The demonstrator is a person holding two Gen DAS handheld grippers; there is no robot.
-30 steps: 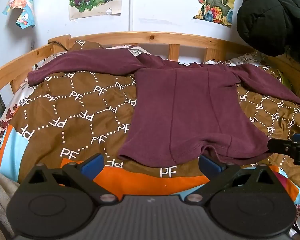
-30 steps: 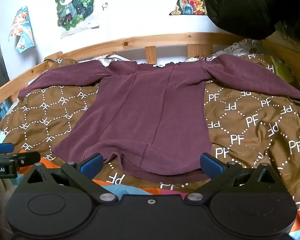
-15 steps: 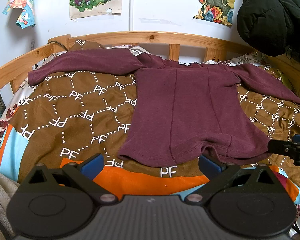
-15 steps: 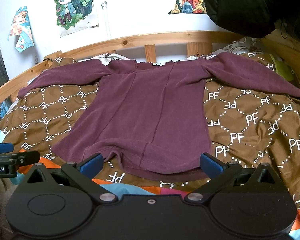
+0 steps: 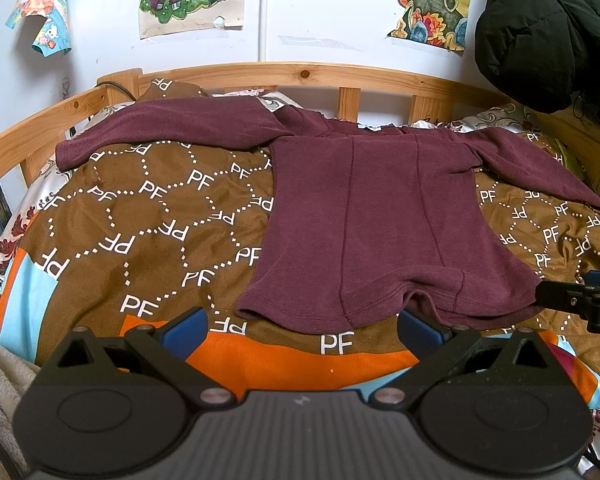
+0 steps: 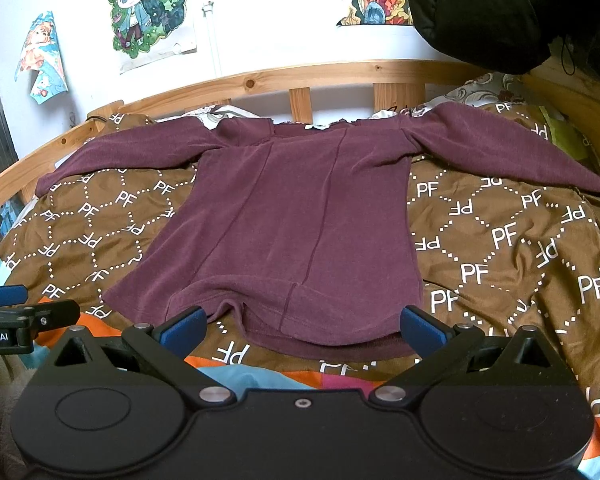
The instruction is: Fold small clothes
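A maroon long-sleeved top (image 5: 384,216) lies flat on the bed's brown "PF" quilt (image 5: 148,216), both sleeves stretched out toward the wooden bed rail (image 5: 300,74). Its hem is nearest the tongs and slightly rumpled in the middle. The left tongs (image 5: 300,326) hover just short of the hem, fingers wide apart and holding nothing. The right tongs (image 6: 302,326) are likewise spread, over the hem's right half. A black jacket (image 6: 484,12) hangs at the far right.
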